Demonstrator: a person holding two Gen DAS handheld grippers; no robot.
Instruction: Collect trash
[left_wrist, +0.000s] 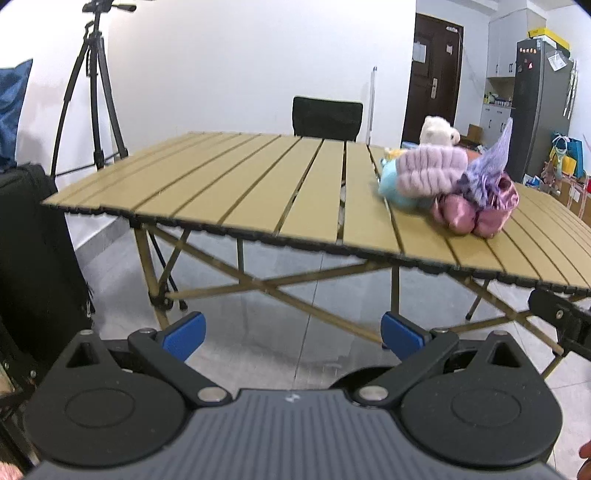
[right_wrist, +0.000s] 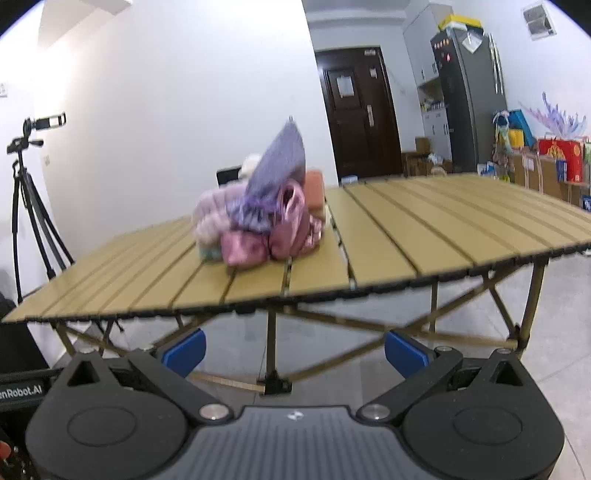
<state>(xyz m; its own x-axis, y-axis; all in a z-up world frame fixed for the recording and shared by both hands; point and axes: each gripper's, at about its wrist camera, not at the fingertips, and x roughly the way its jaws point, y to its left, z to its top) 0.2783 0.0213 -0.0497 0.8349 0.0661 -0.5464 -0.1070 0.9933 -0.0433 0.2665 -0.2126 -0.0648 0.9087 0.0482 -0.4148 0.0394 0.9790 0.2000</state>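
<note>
A heap of soft items lies on the tan slatted folding table (left_wrist: 236, 192) (right_wrist: 424, 229): a pale pink furry piece (left_wrist: 428, 170) (right_wrist: 212, 214), shiny pink satin bundles (left_wrist: 476, 210) (right_wrist: 266, 240), a purple mesh piece (left_wrist: 491, 158) (right_wrist: 277, 166), a light blue item (left_wrist: 391, 184) and a white plush (left_wrist: 437, 129). My left gripper (left_wrist: 293, 336) is open, held below and in front of the table edge, with nothing between its blue pads. My right gripper (right_wrist: 293, 345) is open too, low before the table's near edge, empty.
A camera tripod (left_wrist: 92, 92) (right_wrist: 26, 206) stands left of the table. A black suitcase (left_wrist: 33, 258) sits at the left. A black chair (left_wrist: 327, 116) stands behind the table. A dark door (right_wrist: 360, 110), a grey fridge (right_wrist: 469, 92) and gift bags (right_wrist: 557, 155) fill the right.
</note>
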